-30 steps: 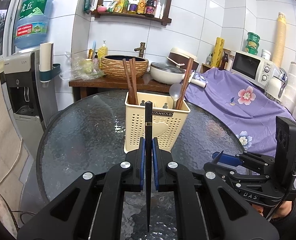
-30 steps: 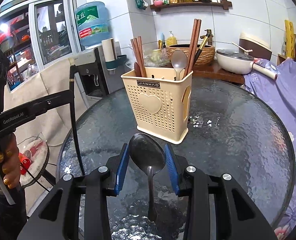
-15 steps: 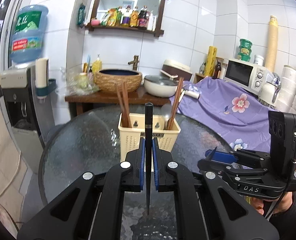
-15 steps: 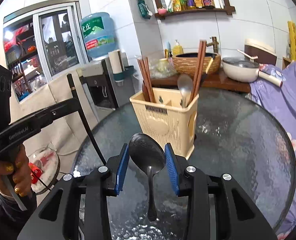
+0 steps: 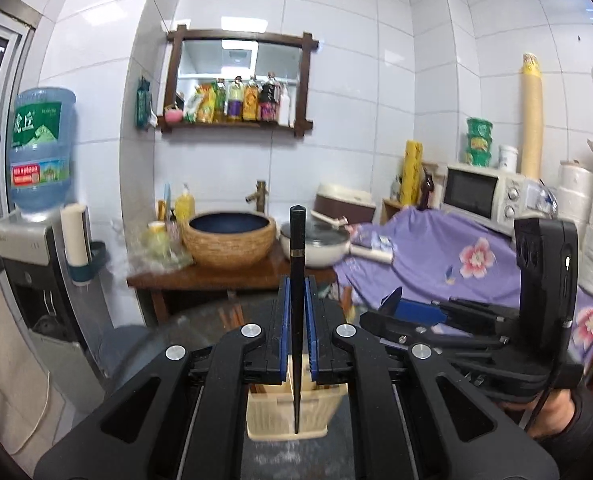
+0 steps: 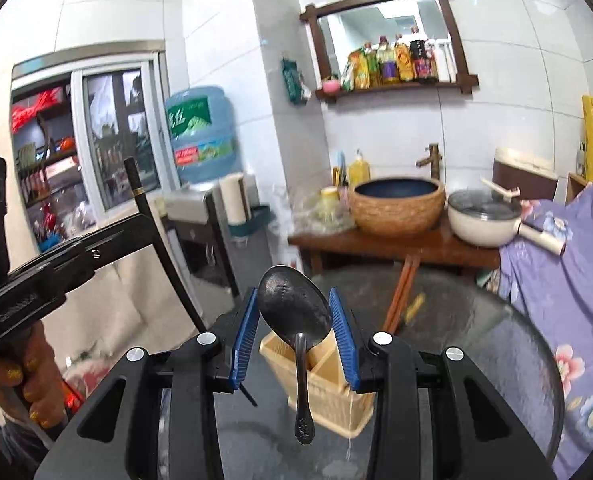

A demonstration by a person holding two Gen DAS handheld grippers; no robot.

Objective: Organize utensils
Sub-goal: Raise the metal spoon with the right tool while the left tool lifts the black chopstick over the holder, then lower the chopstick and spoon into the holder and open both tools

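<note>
My left gripper (image 5: 297, 312) is shut on a black chopstick (image 5: 296, 256) that stands upright, its thin end pointing down over the cream utensil holder (image 5: 288, 416). My right gripper (image 6: 294, 320) is shut on a metal spoon (image 6: 294, 308), bowl up, handle hanging down above the same holder (image 6: 328, 392). Brown chopsticks (image 6: 400, 296) lean out of the holder's far side. The left gripper and its black chopstick (image 6: 152, 232) show at the left of the right wrist view. The right gripper (image 5: 392, 304) shows at the right of the left wrist view.
The holder stands on a round glass table (image 6: 496, 344). Behind it a wooden side table (image 5: 216, 276) carries a woven basin (image 5: 230, 240) and a white pot (image 5: 320, 248). A water dispenser (image 5: 36, 248) stands left, a purple flowered cloth (image 5: 436, 256) right.
Both grippers have risen and tilted up with their utensils; the holder has dropped from the middle of each view to beneath the fingers, so I now look at the wall and shelf.
</note>
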